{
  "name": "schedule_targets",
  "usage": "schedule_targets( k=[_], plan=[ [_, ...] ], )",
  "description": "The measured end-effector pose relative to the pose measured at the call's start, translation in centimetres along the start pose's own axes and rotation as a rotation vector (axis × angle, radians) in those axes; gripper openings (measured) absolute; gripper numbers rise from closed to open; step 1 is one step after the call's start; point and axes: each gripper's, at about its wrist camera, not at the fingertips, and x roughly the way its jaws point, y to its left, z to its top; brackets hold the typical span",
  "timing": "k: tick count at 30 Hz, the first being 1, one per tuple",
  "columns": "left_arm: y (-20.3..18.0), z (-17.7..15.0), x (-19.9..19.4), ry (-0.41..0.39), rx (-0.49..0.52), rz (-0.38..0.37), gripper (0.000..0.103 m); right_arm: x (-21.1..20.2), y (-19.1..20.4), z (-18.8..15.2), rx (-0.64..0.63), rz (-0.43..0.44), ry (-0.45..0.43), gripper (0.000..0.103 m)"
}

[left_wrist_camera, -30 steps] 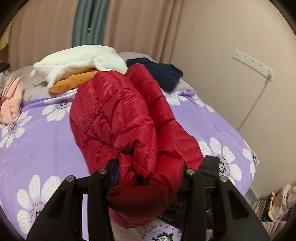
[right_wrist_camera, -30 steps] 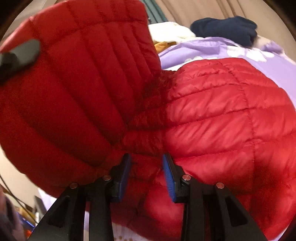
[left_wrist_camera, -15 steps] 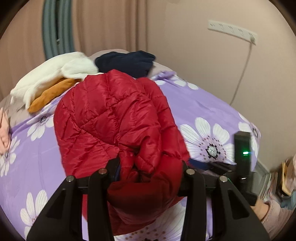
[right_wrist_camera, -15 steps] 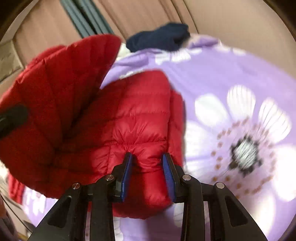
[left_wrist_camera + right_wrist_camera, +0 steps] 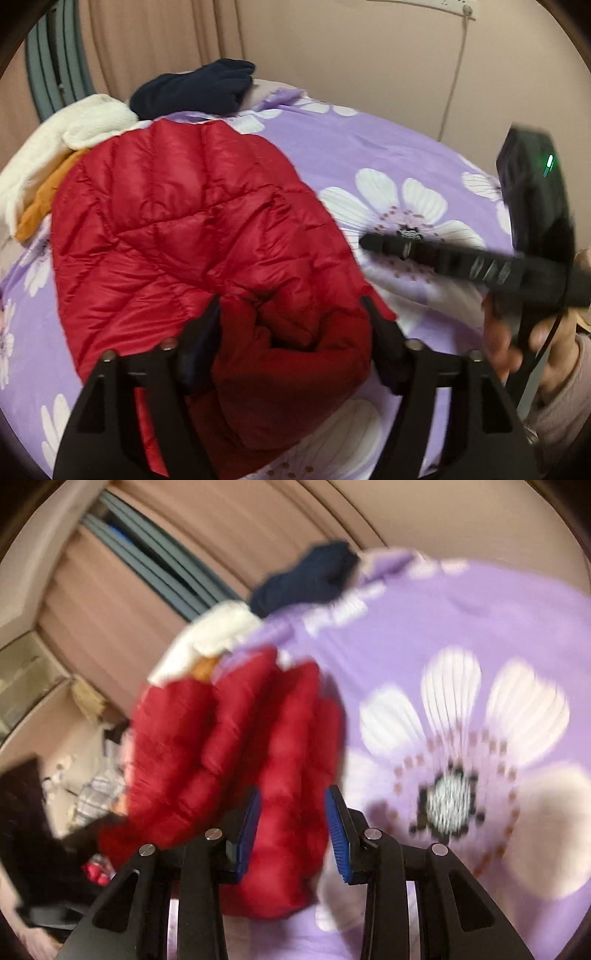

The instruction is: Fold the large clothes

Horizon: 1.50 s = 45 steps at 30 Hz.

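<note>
A red quilted puffer jacket (image 5: 192, 236) lies folded on the purple flowered bedspread (image 5: 369, 155). My left gripper (image 5: 291, 314) stands wide apart around a thick bunched fold at the jacket's near end, and the fabric fills the gap. My right gripper shows in the left wrist view at the right (image 5: 369, 242), held off the jacket over a white flower. In the blurred right wrist view the right gripper (image 5: 291, 808) is open, with the jacket (image 5: 236, 760) behind the gap and apart from the blue pads (image 5: 338, 821).
A navy garment (image 5: 195, 92) lies at the bed's far end. A white garment (image 5: 66, 136) on an orange one (image 5: 40, 206) lies far left. A wall with a power strip cable (image 5: 456, 70) stands behind the bed.
The right gripper has let go of the jacket and pulled back to the right. The jacket's upper layer has dropped flat onto the bed. The left gripper still holds the near fold.
</note>
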Motion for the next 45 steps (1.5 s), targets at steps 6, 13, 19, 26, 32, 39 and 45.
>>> schedule_targets(
  k=[6, 13, 19, 26, 32, 39, 45],
  plan=[
    [0.6, 0.0, 0.0, 0.011, -0.052, -0.130, 0.085, 0.3, 4.3, 4.9, -0.151, 0.187, -0.034, 0.036],
    [1.3, 0.2, -0.4, 0.020, -0.098, -0.190, 0.085, 6.4, 6.7, 5.7, -0.275, 0.142, 0.173, 0.036],
    [2.5, 0.2, -3.8, 0.002, -0.171, -0.304, 0.080, 9.9, 5.0, 3.2, -0.271, -0.002, 0.217, 0.034],
    [8.7, 1.6, -7.7, -0.158, -0.289, 0.030, 0.071, 9.3, 2.5, 2.6, -0.117, 0.040, 0.173, 0.033],
    [14.4, 2.2, -1.9, -0.049, -0.465, 0.077, 0.023, 6.9, 5.6, 3.1, -0.216, -0.039, 0.117, 0.035],
    [12.5, 2.0, -0.8, -0.018, -0.385, 0.092, 0.023, 2.3, 10.4, 3.1, -0.365, -0.022, -0.019, 0.036],
    [13.2, 1.4, -0.1, -0.023, -0.367, 0.103, 0.023, 2.8, 12.5, -0.6, -0.483, 0.028, 0.058, 0.030]
  ],
)
